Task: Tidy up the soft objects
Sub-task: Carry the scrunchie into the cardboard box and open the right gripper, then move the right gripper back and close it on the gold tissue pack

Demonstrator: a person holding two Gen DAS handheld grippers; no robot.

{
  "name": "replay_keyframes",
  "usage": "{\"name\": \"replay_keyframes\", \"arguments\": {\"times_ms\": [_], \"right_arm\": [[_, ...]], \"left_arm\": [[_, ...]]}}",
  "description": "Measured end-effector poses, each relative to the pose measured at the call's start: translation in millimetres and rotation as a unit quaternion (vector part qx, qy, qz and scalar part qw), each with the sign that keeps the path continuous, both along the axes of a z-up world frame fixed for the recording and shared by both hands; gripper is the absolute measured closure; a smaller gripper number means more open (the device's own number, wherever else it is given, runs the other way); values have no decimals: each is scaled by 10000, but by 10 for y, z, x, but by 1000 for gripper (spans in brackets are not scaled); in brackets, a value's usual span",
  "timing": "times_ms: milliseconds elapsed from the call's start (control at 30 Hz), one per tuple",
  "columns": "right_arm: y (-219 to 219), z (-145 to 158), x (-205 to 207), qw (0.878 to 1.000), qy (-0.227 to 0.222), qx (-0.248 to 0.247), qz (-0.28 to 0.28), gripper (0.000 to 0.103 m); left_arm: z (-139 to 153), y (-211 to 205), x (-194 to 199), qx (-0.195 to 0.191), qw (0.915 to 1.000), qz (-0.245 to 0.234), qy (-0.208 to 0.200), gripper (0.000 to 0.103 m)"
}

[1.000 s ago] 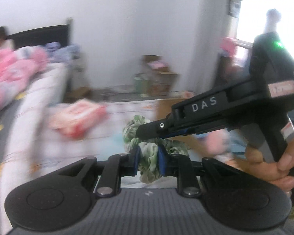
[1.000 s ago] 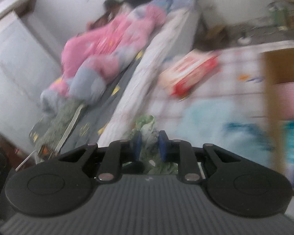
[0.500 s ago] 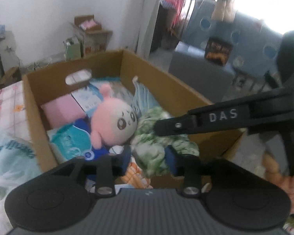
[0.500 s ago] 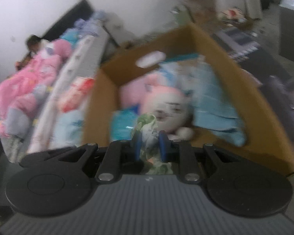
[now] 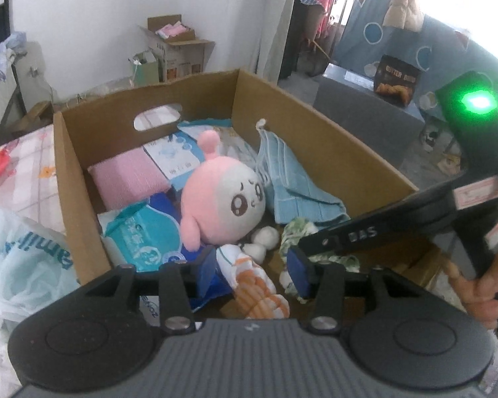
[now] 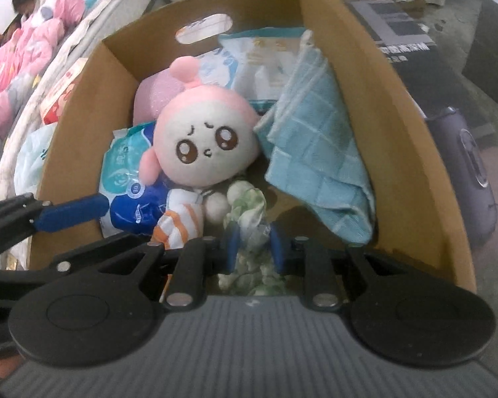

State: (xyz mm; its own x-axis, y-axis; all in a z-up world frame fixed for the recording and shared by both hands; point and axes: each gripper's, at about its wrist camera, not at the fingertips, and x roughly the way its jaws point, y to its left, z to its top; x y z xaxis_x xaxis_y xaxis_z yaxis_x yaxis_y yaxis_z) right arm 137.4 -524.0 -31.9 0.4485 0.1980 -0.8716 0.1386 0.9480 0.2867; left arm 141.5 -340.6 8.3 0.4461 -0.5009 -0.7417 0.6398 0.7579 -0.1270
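An open cardboard box [image 5: 315, 116] [image 6: 398, 99] holds a pink round plush [image 5: 225, 195] [image 6: 206, 146], a blue towel [image 5: 292, 185] [image 6: 318, 152], tissue packs [image 5: 142, 232] and an orange-striped sock [image 5: 259, 288] [image 6: 179, 222]. The green-and-white cloth [image 5: 295, 229] [image 6: 249, 205] hangs at the box's near end. My right gripper [image 6: 255, 245] [image 5: 298, 248] still pinches it between its blue pads, though its jaws are starting to open. My left gripper [image 5: 252, 273] is opening, its pads clear of the cloth with only the sock below. One of its fingers [image 6: 73, 212] reaches in from the left.
A pale plastic bag [image 5: 20, 258] lies left of the box on the checked sheet. A bed with a pink quilt [image 6: 23, 53] runs along the far left. Grey furniture [image 5: 365, 112] and a dark rounded object [image 6: 461, 172] stand right of the box. A hand [image 5: 478, 292] grips the right tool.
Both grippers swung from the bed side to over the box and dipped toward it. The left jaws spread and came off the green cloth; the right pads stay on it.
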Motion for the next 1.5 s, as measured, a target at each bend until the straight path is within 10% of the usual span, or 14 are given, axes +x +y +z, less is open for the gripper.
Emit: {"name": "replay_keyframes", "arguments": {"times_ms": [167,533,833,1133,1500], "right_arm": [[-6,93,26,9993,-253,-187,-203,58],[55,654,-405,9863,-1159,985,-645,52],[1297,1065,-443,9677,-1669,1807,559,47],[3160,556,-171,9492,-660,2054,2293,46],[4159,-84,127,9541,552,1693,2408,49]], "left_arm": [[105,115,-53,-50,9999,60,-129,46],[516,1051,-407,-456,9960,355,-685,17],[529,2365,-847,-323,9834,1400,-1107,10],[23,3398,-1171,302,9620,2652,-576,10],[-467,3504,-937,795,9575,2693,-655,21]]}}
